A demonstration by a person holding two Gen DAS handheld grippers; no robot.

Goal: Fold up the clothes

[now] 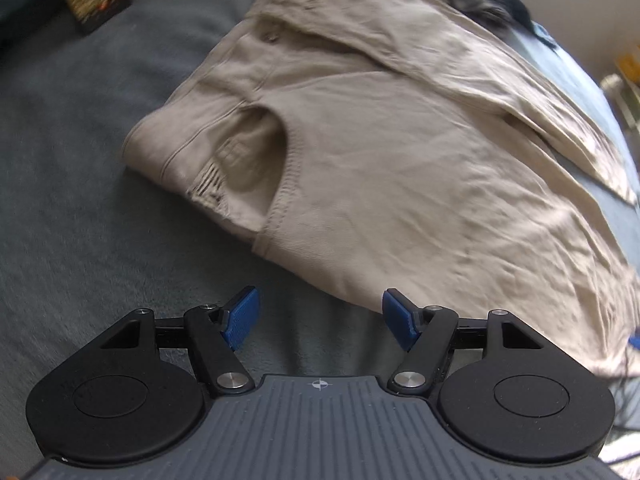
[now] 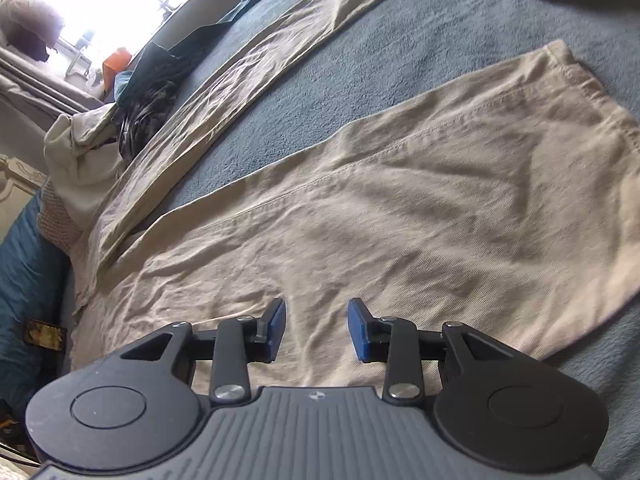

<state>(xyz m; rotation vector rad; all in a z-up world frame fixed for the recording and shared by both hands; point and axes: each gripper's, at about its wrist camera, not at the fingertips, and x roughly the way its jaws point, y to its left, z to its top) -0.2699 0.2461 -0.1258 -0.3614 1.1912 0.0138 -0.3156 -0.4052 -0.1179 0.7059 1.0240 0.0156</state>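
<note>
Beige trousers (image 1: 400, 184) lie spread on the grey-blue blanket, waistband end nearest the left wrist view, a front pocket gaping open and the fly with its button showing. In the right wrist view the two legs (image 2: 400, 208) run apart, one wide and wrinkled up close, the other stretching away, cuffs flat.

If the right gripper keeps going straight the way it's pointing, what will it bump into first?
Probably the beige trousers: the right gripper, jaws apart with nothing between them, points down at the wide leg spread on the blue-grey blanket. Depth is unclear.
</note>
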